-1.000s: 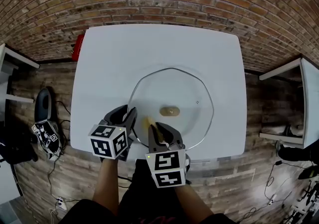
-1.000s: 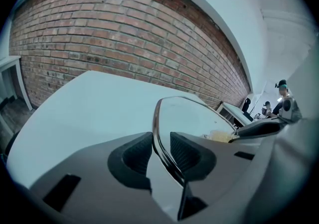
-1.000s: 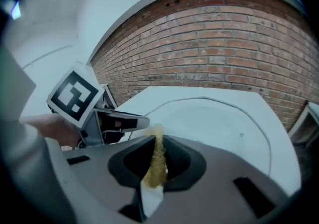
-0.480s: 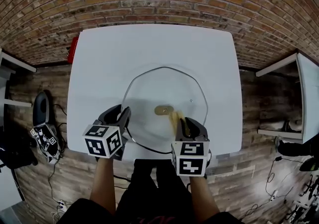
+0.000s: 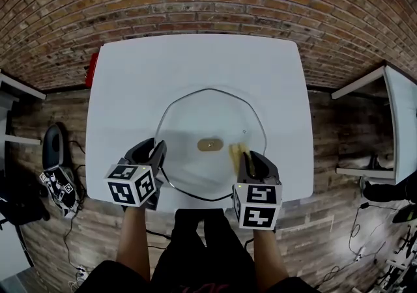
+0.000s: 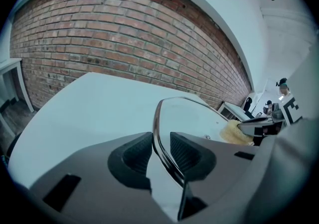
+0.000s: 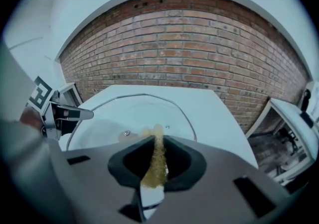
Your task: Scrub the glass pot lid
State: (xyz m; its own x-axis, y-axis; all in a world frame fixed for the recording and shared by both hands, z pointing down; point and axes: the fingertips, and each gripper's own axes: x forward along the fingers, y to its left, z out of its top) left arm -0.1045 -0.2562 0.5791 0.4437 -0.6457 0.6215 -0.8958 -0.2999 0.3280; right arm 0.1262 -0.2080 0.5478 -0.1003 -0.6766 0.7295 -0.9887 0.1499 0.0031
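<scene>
Scene: white table [image 5: 195, 64] in front of a brick wall [image 7: 184, 44], seen steeply from above and along each claw.

Glass pot lid [image 5: 208, 112]: lies flat on the table, about midway across and closer to the near edge than to the wall; shows a brownish knob [image 5: 210, 145] at its centre.

Rim [image 6: 157, 128]: thin dark metal band round the glass; passes straight between the pads of the left claw.

Left claw [image 6: 160, 151]: stands partly closed and clamps the lid's rim at the near-left edge, just left of the knob; sets one ribbed pad [image 6: 134, 156] outside the rim over the table and the other inside it over the glass; holds nothing else.

Right claw [image 7: 158, 161]: stands almost fully closed and pinches a yellow sponge [image 7: 155, 166] flat between its pads; points down at the lid's near-right part, between the knob and the rim.

Sponge: squeezed thin in the grip; pokes out past the fingertips and rests its tip on the glass, just right of the knob and apart from it.

Marker cubes: one on the back of each claw, left [image 5: 133, 184] and right [image 5: 257, 206], both over the table's near edge.

Spacing: claws well apart, one on either side of the knob, both over the lid's near half.
</scene>
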